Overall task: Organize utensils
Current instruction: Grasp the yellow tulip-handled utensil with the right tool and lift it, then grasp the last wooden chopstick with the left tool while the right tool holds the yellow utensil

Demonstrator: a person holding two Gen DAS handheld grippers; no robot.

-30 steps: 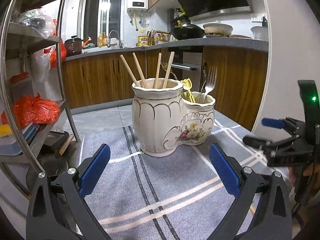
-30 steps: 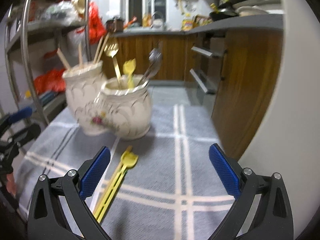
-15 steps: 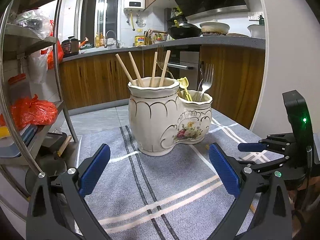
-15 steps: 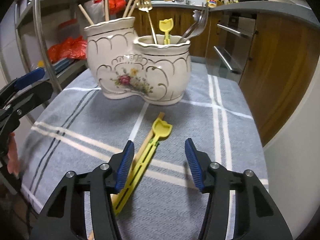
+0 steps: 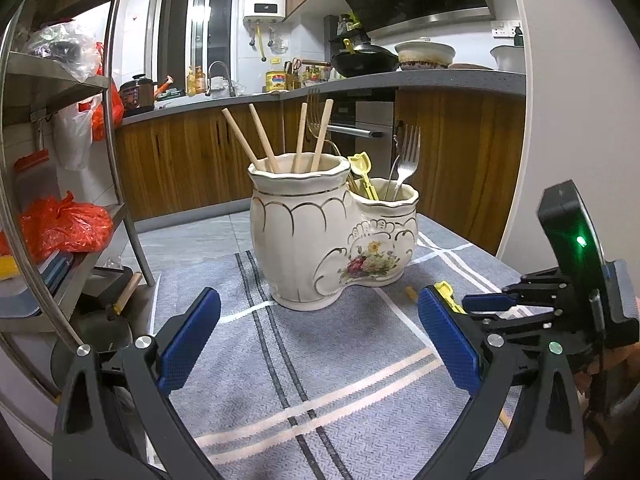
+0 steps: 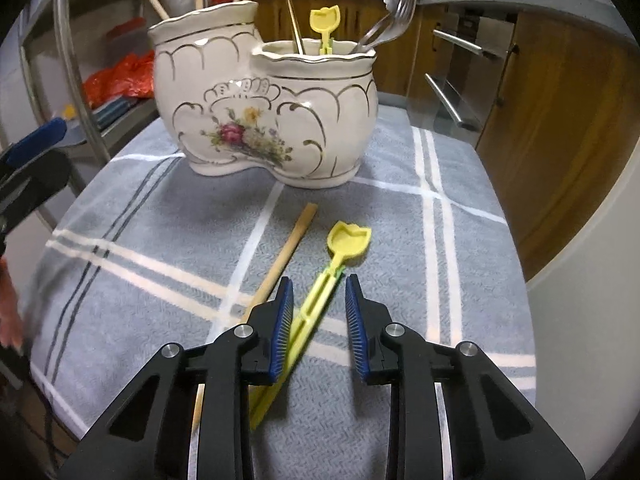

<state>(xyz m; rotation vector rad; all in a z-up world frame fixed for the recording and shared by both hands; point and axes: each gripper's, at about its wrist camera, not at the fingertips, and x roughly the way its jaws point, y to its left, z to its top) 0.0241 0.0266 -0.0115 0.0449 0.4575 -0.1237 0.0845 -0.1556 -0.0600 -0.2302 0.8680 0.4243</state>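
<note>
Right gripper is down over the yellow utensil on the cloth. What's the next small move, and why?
Probably close the right gripper on the yellow utensil. Its handle already lies between the half-open jaws, near the left pad and not yet clamped, while the chopstick lies just outside them. The left gripper hangs open, idle.

Wooden kitchen cabinets [image 5: 180, 160], grey counter [image 5: 400, 80], a seemingly dark window [image 5: 192, 28].

Your tongs' pads [image 6: 282, 322]: blue, ribbed. Utensil holder [image 6: 264, 116]: cream, gold scallops, floral motif. Tulip-topped pick [image 6: 320, 296]: yellow. Chopstick [image 6: 286, 250]: tan. Cloth [image 6: 452, 264]: grey, white-striped.
</note>
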